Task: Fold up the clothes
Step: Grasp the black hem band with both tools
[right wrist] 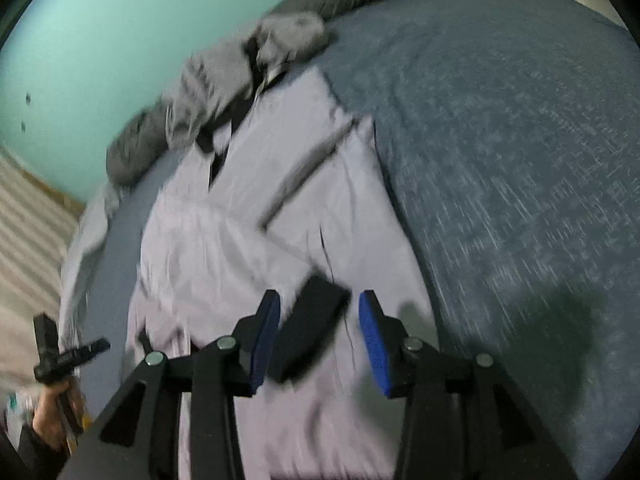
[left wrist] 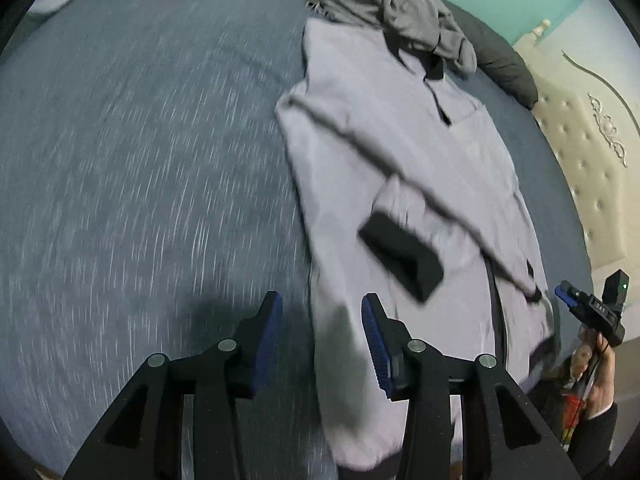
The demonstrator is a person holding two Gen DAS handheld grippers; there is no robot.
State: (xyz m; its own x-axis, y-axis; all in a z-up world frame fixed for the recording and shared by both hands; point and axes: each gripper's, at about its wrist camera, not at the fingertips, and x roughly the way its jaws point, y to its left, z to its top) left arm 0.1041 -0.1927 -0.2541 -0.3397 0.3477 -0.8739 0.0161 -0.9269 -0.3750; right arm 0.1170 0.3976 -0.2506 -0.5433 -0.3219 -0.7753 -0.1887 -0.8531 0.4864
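Lying on a bed (left wrist: 140, 160), lilac sweatshirt (left wrist: 400, 168), both hand-held grippers (left wrist: 322, 320) (right wrist: 319, 316) parted, holding nothing

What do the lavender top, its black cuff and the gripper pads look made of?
Lavender top: soft matte knit, probably fleece or jersey; it creases and drapes limply. Black cuff: thicker, perhaps ribbed knit; blur hides its texture. Left gripper pads: blue, ridged, likely rubber or plastic.
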